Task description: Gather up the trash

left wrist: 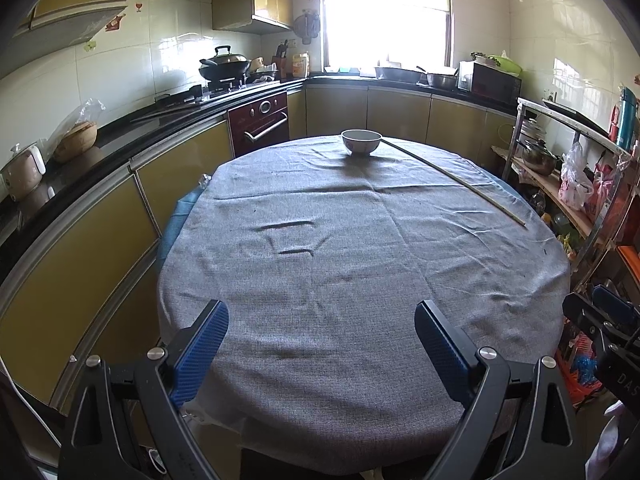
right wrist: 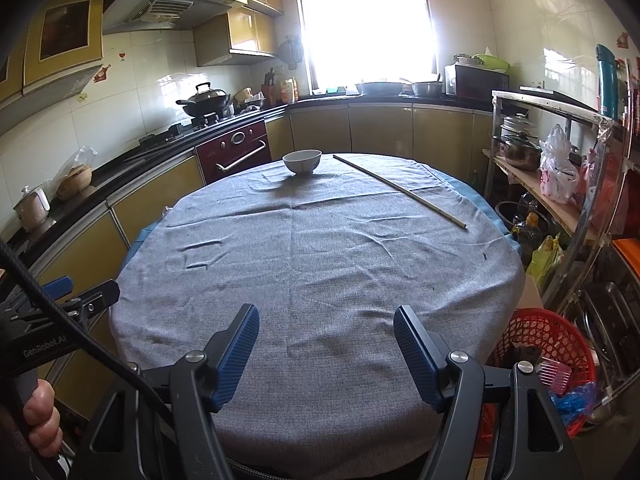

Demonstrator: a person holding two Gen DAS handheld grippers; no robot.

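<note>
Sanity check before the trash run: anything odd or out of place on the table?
One oddity: a long thin stick lies diagonally across the far right of the cloth, ending near the edge, beside an upright bowl. The cloth is wrinkled. No spills or obvious trash visible on the table.

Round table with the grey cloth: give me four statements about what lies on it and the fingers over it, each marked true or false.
1. A bowl stands upright at the far side of the table. True.
2. The long thin stick rests inside the bowl. False: it lies on the cloth beside it.
3. The left gripper has open, empty fingers. True.
4. The right gripper holds the stick. False: it holds nothing.
</note>
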